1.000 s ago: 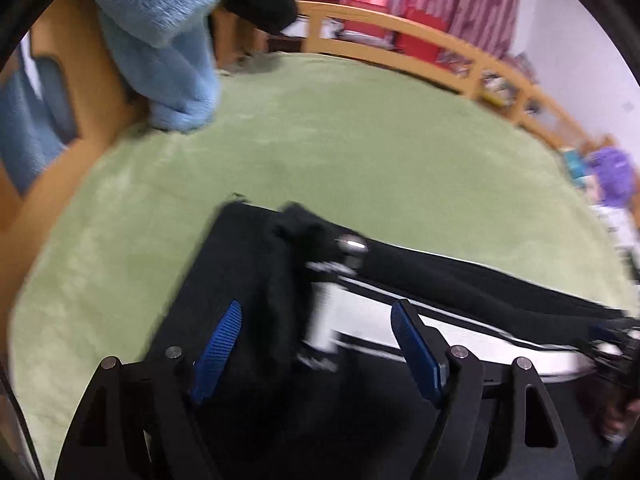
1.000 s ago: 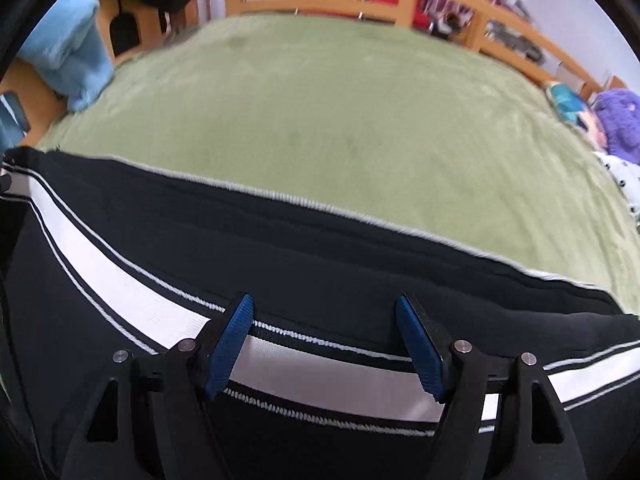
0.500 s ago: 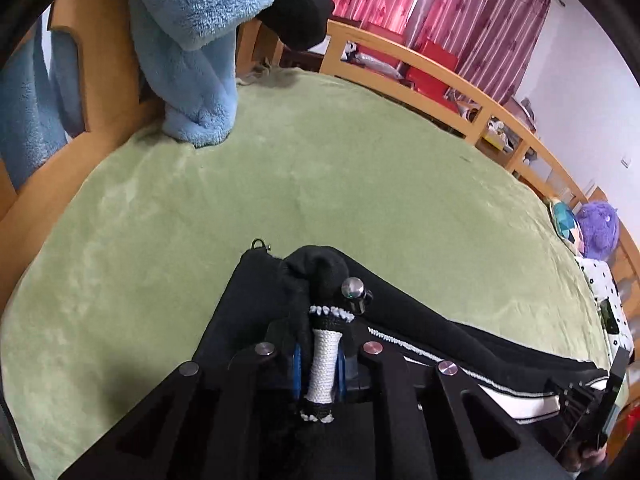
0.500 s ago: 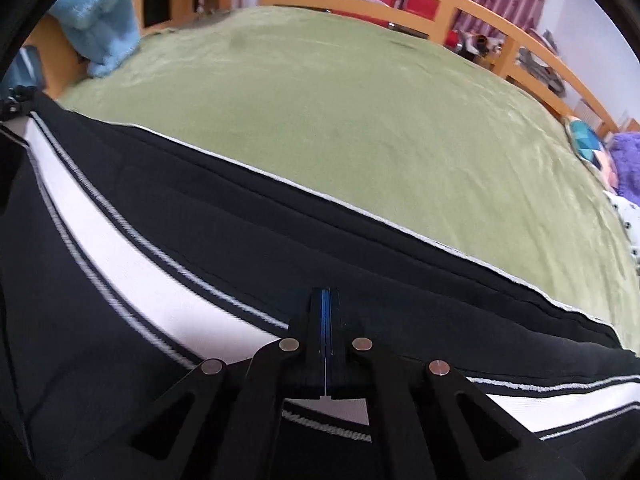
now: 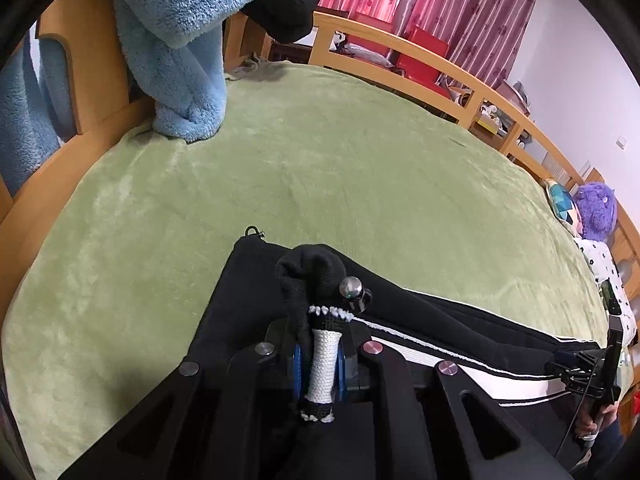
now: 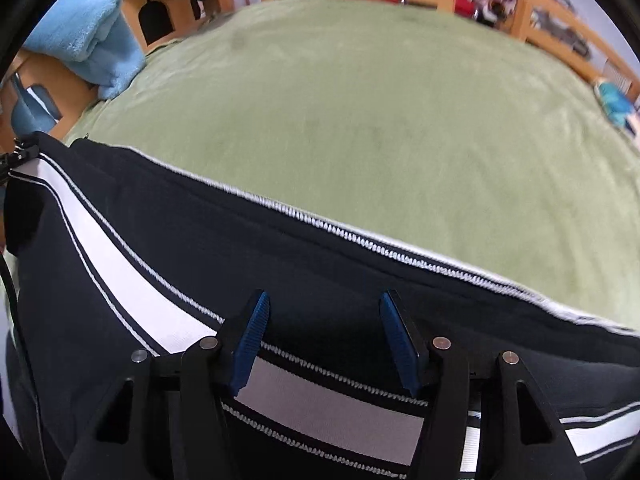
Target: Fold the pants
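Observation:
Black pants [image 5: 248,304] with a white side stripe lie along the near edge of a green bed cover [image 5: 320,168]. My left gripper [image 5: 318,364] is shut on the pants' waistband end, pinching the bunched black and white stripe fabric next to a metal button. In the right wrist view the pants [image 6: 320,264] stretch across the frame, and my right gripper [image 6: 324,340] is open, its blue pads [image 6: 252,336] apart over the white stripe. The right gripper also shows at the far right of the left wrist view [image 5: 592,376].
A light blue fleece blanket [image 5: 180,40] hangs over the wooden bed frame [image 5: 440,64] at the back left. A purple plush toy [image 5: 596,212] and cushions lie at the right edge. Red curtains hang behind.
My right gripper, shut on the stripe half a second ago, has opened. My left gripper closed on the waistband a second ago and stays shut.

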Available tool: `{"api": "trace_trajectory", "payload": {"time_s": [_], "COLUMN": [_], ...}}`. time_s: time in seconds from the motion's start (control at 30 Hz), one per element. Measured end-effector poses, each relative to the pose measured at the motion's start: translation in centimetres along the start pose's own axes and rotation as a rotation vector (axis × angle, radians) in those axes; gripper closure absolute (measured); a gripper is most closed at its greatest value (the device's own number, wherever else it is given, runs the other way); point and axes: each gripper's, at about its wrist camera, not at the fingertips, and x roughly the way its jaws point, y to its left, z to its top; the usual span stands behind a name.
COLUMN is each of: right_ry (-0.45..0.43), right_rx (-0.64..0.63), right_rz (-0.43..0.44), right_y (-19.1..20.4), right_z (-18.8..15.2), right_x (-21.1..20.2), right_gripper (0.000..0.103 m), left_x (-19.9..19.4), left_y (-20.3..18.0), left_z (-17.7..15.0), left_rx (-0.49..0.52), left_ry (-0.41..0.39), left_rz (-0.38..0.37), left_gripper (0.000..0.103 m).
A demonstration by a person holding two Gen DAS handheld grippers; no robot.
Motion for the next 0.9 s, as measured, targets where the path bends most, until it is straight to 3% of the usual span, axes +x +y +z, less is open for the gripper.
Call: {"api": "trace_trajectory", "payload": {"time_s": [0.07, 0.1, 0.13, 0.17, 0.23, 0.37, 0.43, 0.5, 0.57, 0.67, 0.73, 0.8, 0.9], "right_ry": [-0.007, -0.011, -0.015, -0.025, -0.023, -0.039, -0.066, -0.068, -0.065, 0.016, 0.024, 0.029, 0.028], "right_rx": [0.018, 0.023, 0.025, 0.024, 0.026, -0.031, -0.041, -0.031, -0.062, -0.101, -0.110, -0.116, -0.118], "right_rz": [0.009, 0.007, 0.001, -0.007, 0.025, -0.009, -0.018, 0.005, 0.015, 0.039, 0.043, 0.077, 0.105], "right_y": [-0.2, -0.1, -0.1, 0.0, 0.1, 0.7, 0.5, 0.1, 0.0, 0.3, 0.3, 0.2, -0.1], "right_z": [-0.1, 0.0, 0.0, 0.0, -0.2, -0.5, -0.2, 0.5, 0.9, 1.2, 1.0, 0.8, 0.5], "right_x": [0.7, 0.6, 0.5, 0.3, 0.2, -0.4, -1.3, -1.4, -1.1, 0.9, 1.4, 1.2, 0.8], "right_gripper": [0.042, 0.050, 0.064, 0.099, 0.098, 0.097, 0.086, 0.045, 0.040, 0.040, 0.042, 0.068, 0.093], "left_x": [0.2, 0.2, 0.1, -0.1, -0.4, -0.9, -1.0, -1.1, -1.0, -1.0, -1.0, -0.9, -0.9], "left_y": [-0.1, 0.0, 0.1, 0.1, 0.2, 0.2, 0.0, -0.2, -0.2, -0.2, -0.2, -0.3, -0.2], "left_z": [0.0, 0.1, 0.2, 0.1, 0.2, 0.2, 0.1, 0.0, 0.0, 0.0, 0.0, 0.0, 0.0], "left_rx": [-0.004, -0.008, -0.010, -0.011, -0.007, 0.008, 0.026, 0.033, 0.028, 0.022, 0.019, 0.022, 0.019], "left_ry": [0.005, 0.006, 0.006, 0.004, -0.004, 0.002, 0.000, 0.000, 0.000, 0.001, 0.004, 0.003, 0.006], "left_rz": [0.008, 0.008, 0.005, 0.002, 0.004, -0.006, 0.002, 0.009, 0.008, 0.009, 0.009, 0.012, 0.013], "left_gripper": [0.091, 0.091, 0.091, 0.091, 0.091, 0.091, 0.091, 0.091, 0.091, 0.091, 0.091, 0.091, 0.091]}}
